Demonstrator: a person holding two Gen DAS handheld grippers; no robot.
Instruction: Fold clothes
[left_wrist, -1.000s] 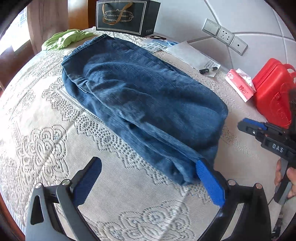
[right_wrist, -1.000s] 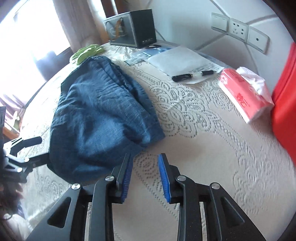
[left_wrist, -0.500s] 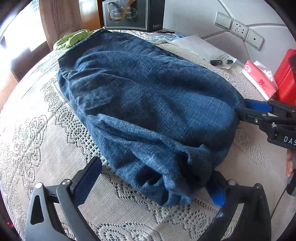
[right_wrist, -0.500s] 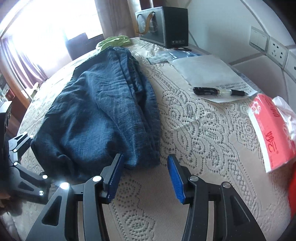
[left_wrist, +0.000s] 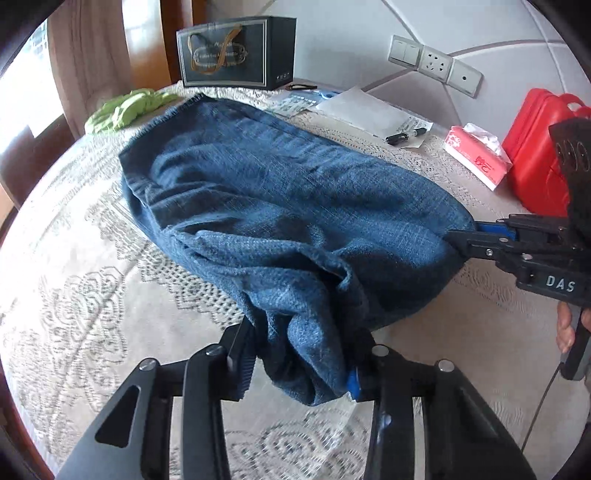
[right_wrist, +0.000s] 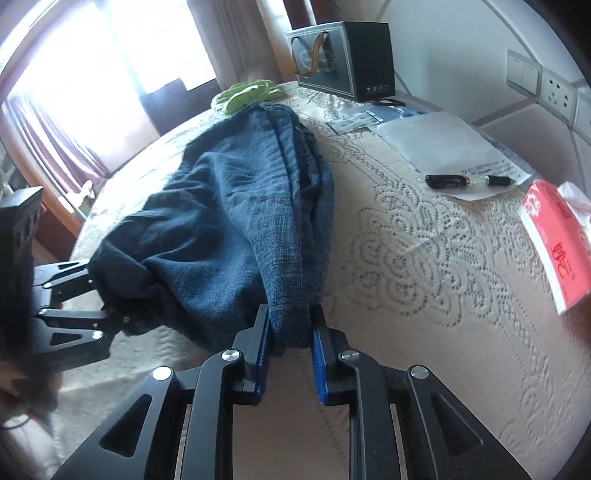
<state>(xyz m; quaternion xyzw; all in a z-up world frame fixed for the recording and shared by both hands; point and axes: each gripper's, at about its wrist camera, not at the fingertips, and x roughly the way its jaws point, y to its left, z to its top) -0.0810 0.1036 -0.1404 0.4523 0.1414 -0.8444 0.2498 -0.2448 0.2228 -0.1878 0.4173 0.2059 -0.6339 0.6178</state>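
Both jaws have just been closing: the left gripper (left_wrist: 299, 365) and right gripper (right_wrist: 290, 341) each pinch 1 near corner of the blue garment (left_wrist: 280, 206) on the lace tablecloth (left_wrist: 74, 295). Bunched layers could slip free during lifting.

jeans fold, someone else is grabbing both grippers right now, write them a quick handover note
Left gripper: jaws have just been closing, now clamped on one near corner of the blue jeans.
Right gripper: also just closed, pinching the other near corner.
Jeans lie lengthwise on the lace tablecloth, already doubled over, far end by the green cloth.
Done: both corners gripped.
Left: probably lift and carry the near end toward the far end, then release.
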